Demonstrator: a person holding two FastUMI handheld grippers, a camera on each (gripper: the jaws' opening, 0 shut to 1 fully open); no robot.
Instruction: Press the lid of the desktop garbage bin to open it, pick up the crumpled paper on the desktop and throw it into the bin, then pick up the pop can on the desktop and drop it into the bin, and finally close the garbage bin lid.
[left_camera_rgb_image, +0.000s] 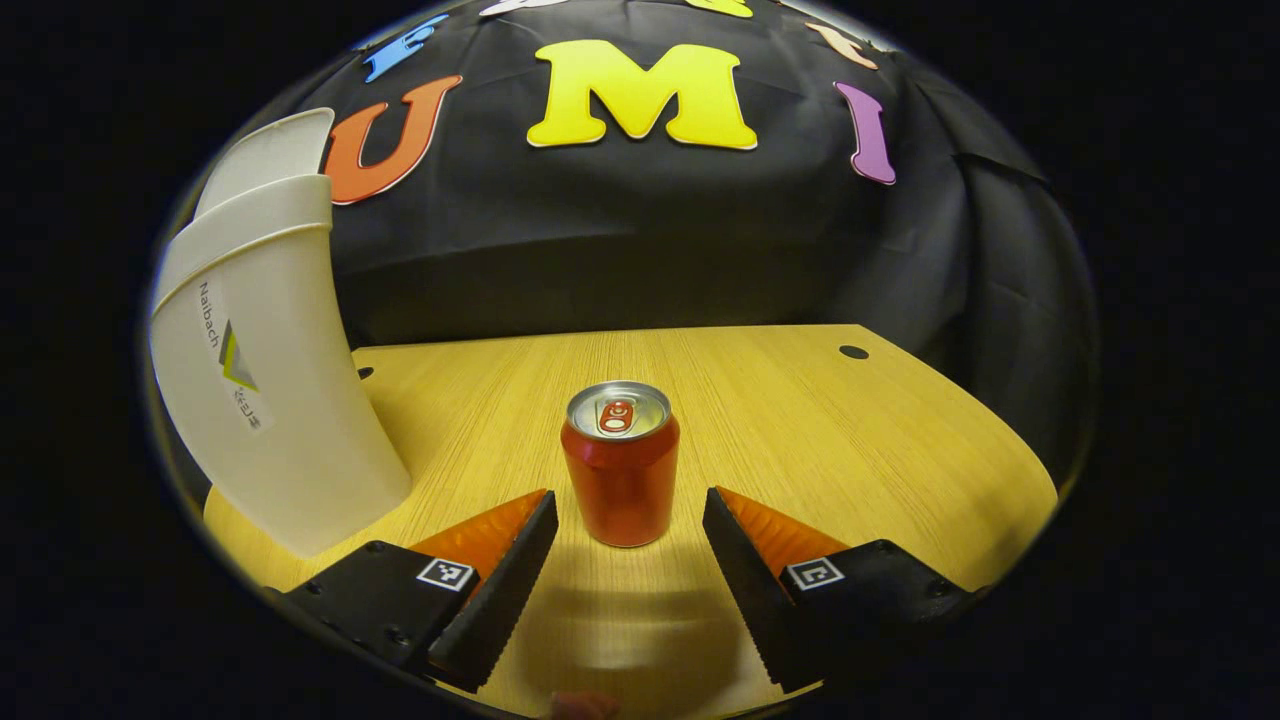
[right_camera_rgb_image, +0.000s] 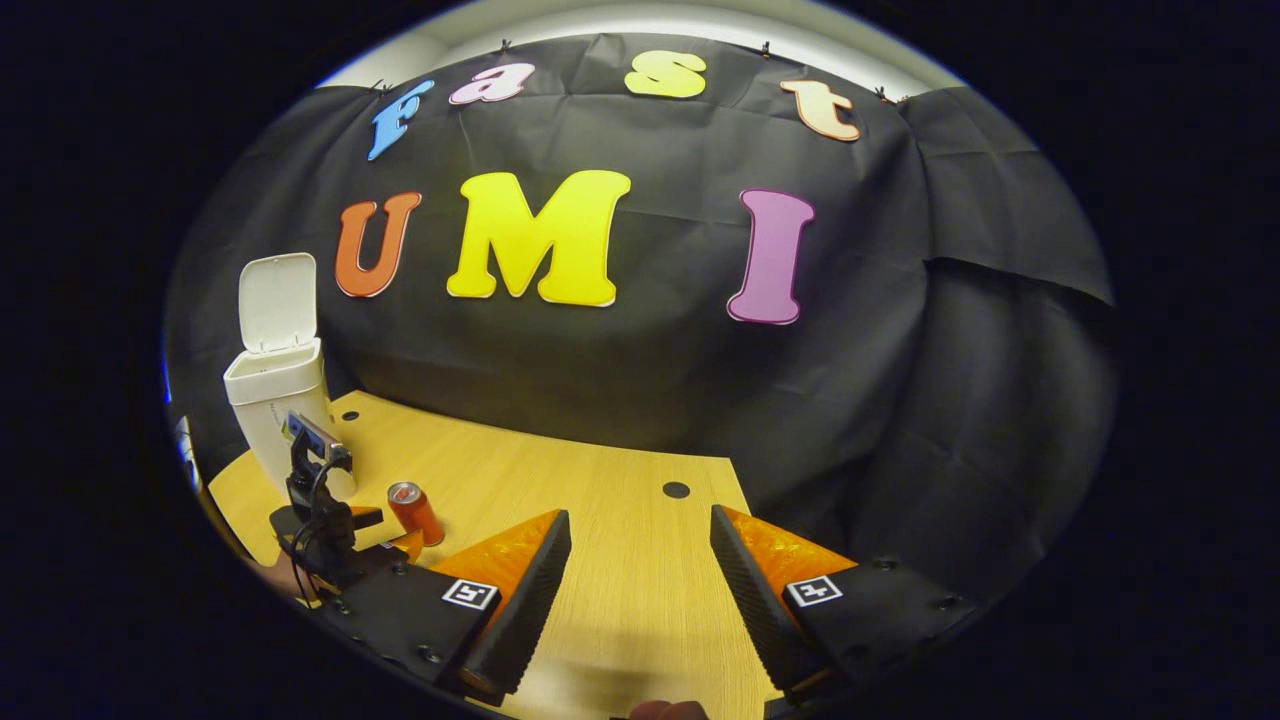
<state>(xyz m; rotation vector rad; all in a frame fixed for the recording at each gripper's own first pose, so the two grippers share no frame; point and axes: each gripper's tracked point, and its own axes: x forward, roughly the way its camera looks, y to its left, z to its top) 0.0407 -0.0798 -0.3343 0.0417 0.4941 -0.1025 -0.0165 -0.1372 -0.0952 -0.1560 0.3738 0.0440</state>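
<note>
Two open fingers of the left gripper (left_camera_rgb_image: 630, 545) flank the upright pop can (left_camera_rgb_image: 620, 465) untouched, bin (left_camera_rgb_image: 270, 400) lid up; centre, squeeze mid-body. Right gripper (right_camera_rgb_image: 640, 580) open, empty.

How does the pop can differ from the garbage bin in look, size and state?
The pop can is red with a silver top; the garbage bin is white. The pop can is much shorter than the garbage bin. The pop can's top looks sealed, while the garbage bin's lid stands raised. Both stand upright on the wooden table.
</note>
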